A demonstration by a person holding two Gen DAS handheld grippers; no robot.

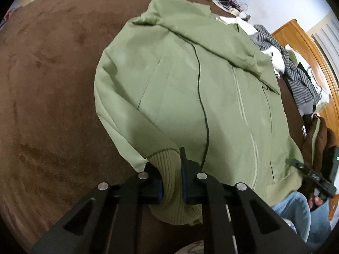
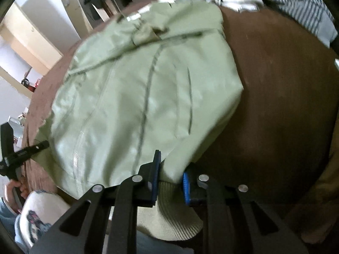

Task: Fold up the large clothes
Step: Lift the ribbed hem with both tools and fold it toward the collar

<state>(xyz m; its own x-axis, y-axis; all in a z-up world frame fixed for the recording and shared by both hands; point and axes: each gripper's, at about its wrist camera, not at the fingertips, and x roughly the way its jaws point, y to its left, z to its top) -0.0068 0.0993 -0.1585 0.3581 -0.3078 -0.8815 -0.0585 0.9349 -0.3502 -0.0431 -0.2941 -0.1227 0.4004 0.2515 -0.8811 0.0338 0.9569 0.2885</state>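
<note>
A light green zip jacket lies spread on a brown bed cover, hood at the far end. My left gripper is shut on the ribbed cuff of its left sleeve, at the near edge. My right gripper is shut on the ribbed cuff of the right sleeve of the jacket, on the bed cover. Each gripper shows in the other's view: the right one at the jacket's hem, the left one.
A pile of striped and white clothes lies past the jacket's right side, also in the right wrist view. A wooden bed frame borders it. The person's jeans-clad legs are at the near edge.
</note>
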